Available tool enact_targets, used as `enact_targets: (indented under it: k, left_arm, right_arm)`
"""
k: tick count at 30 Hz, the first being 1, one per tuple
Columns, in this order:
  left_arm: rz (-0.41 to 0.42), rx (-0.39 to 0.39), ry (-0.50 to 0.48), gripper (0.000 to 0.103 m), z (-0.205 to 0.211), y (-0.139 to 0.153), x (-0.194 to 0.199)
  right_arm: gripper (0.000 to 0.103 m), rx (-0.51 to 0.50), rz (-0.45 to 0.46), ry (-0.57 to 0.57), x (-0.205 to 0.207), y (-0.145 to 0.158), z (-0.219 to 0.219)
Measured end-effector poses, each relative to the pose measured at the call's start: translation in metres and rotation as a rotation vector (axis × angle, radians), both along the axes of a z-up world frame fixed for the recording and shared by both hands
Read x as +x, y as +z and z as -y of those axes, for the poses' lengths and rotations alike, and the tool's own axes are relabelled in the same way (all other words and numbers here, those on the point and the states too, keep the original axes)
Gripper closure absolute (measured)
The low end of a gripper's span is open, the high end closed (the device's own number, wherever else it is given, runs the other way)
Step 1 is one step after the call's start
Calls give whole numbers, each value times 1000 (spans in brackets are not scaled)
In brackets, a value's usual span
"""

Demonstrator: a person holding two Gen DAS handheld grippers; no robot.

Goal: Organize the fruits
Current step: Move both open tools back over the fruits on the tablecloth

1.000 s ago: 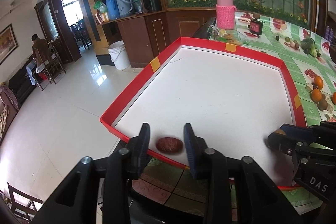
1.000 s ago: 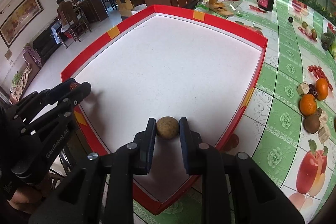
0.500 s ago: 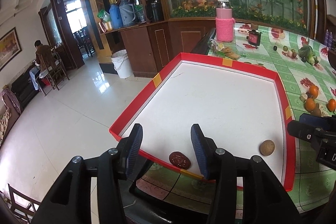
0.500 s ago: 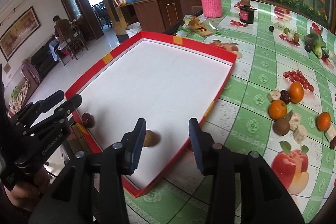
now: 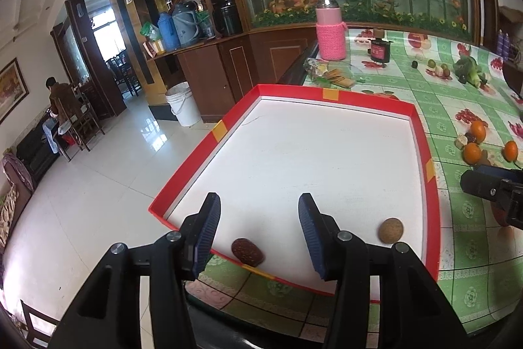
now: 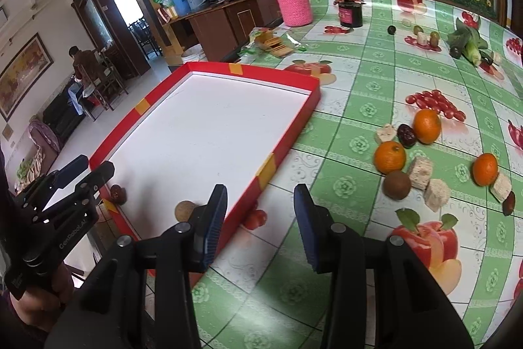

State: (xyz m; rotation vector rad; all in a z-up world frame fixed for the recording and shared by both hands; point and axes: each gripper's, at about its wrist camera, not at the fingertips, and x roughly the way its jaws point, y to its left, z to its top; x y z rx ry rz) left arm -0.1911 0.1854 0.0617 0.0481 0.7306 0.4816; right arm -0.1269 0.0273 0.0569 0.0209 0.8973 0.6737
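Left gripper [image 5: 258, 231]: jaws spread, nothing pinched, hovering above the near rim of the red-walled tray [image 5: 183, 165]; a dark wrinkled fruit [image 5: 247, 252] lay on the tray's white floor below the gap, just inside that rim, untouched by either pad. Right gripper [image 6: 260, 223]: jaws likewise spread and empty, poised over the green patterned tablecloth [image 6: 353, 107] just outside the tray's right wall, its left finger overlapping that wall in the right wrist view. A round tan fruit [image 5: 391, 230] sat in the tray's near right corner, well apart from the dark fruit. Rest of the tray floor: bare white. Yellow tape patches [image 5: 219, 130] marked the tray walls. To the right of the tray, on the tablecloth, a loose cluster: three oranges [image 6: 390, 157], a brown kiwi-like fruit [image 6: 396, 184], a dark red date [image 6: 406, 135] and several pale cubes [image 6: 420, 172]. Beyond the tray's far wall: a jar in a pink knitted sleeve [image 5: 330, 33], a small dark jar [image 5: 380, 50] and an opened snack packet [image 5: 330, 75]. Further right of the tray, at the far table edge: small fruits and green vegetables [image 6: 465, 43]. Left of the tray, beyond the table: tiled floor, a white bucket [image 5: 183, 103] and a seated person [image 5: 60, 107].
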Motion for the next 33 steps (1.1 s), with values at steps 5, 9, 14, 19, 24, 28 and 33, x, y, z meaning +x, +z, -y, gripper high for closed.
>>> enact_targets:
  k: [5,9,14,19,24,28,33]
  left_arm:
    - [-7,-6,-73,51,26,5,7]
    - [-21,-39,-183,50,58,7,21]
    - [-58,-87,-313,50,97,6,43]
    - [-86,-112,-377,49,119,6,51]
    - [-122,-95,-420,48,140,-2,56]
    - [-167,-133,-438,48,145,-10,62]
    - [-196,-149,-442,48,149,-15,66]
  right_arm:
    - [59,7,2,-33,4,-1,28]
    - [59,-16,12,-98,7,-5,71]
    - [59,-72,18,-215,8,-13,132]
    - [59,-111,15,-317,17,-16,180]
    - [55,-109,-3,-383,31,-22,207]
    - [54,-86,-31,-388,46,-27,212]
    - [54,-131,-8,-367,60,-29,201]
